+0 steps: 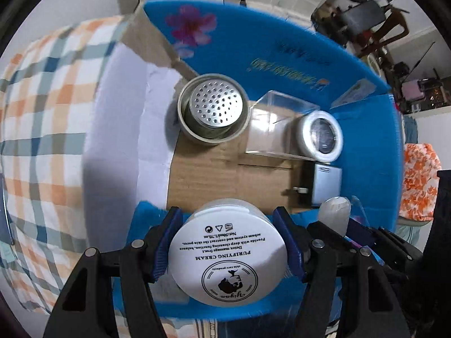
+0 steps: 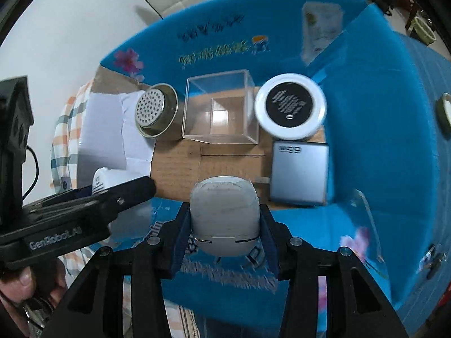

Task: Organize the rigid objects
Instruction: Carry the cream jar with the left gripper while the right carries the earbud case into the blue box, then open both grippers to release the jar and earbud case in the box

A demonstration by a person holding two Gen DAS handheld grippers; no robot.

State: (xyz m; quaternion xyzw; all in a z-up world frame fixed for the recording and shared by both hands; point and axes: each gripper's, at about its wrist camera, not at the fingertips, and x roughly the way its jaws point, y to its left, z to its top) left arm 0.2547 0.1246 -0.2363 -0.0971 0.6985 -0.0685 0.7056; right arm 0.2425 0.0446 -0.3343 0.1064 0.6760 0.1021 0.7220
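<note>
Round glossy cream jar (image 1: 229,256), matte rounded grey case (image 2: 224,215)

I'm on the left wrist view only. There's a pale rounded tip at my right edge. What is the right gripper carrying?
Observer: The right gripper has its jaws shut on a grey rounded case with a seam line near one end.
Operator: Is anything inside the clear box?
Observer: No. Looking down into the clear box, only the cardboard floor shows through it.
Operator: And the silver thing near me?
Observer: The silver box lies flat with its broad face up and lettering along its far edge, just in front of the white round tin.
</note>
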